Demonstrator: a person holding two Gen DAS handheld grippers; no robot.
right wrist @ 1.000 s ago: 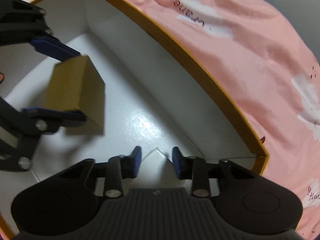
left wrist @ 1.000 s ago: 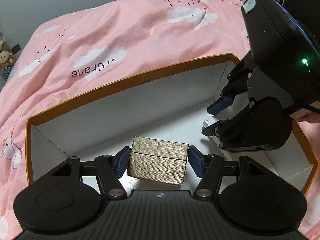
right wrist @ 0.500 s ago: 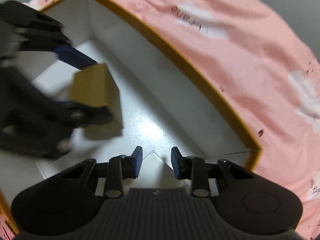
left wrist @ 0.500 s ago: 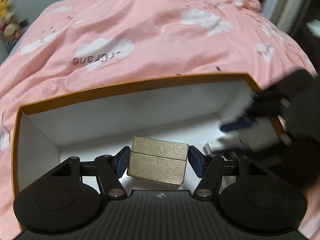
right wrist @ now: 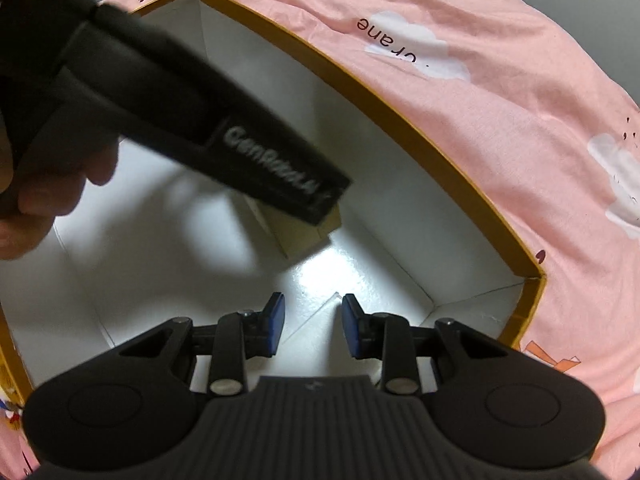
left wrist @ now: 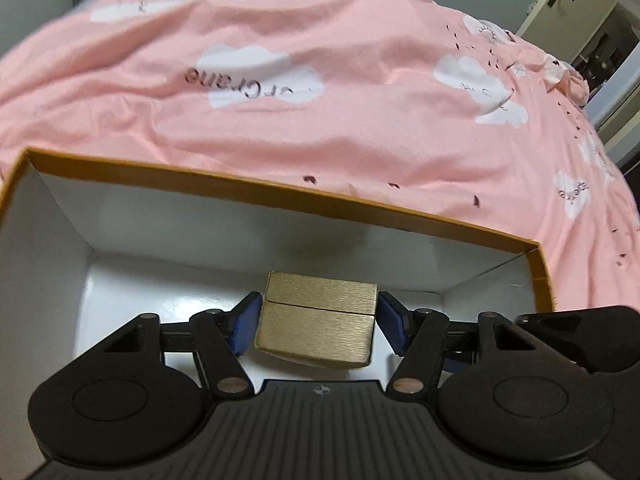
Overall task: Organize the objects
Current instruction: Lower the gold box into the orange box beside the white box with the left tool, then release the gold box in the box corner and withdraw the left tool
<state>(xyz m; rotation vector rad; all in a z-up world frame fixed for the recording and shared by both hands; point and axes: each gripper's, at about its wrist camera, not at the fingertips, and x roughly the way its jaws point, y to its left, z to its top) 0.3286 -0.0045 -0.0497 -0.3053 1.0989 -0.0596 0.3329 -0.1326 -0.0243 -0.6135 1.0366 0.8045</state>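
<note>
One risk is that the gold box (left wrist: 316,318), pinched between the jaws of the left gripper (left wrist: 318,322) over the floor of the orange-rimmed carton (left wrist: 280,194), tips on release, while the right gripper (right wrist: 312,322) hangs part-open and empty just beside.

Two wrist-mounted fisheye cameras peer steeply down into the orange-rimmed box (left wrist: 256,194) (right wrist: 360,80) at close range. The left view faces its far wall, with pink bedding (left wrist: 320,80) beyond; the right view, from the box's near corner, looks along its white floor. Both share the box interior and the bedding behind it.
</note>
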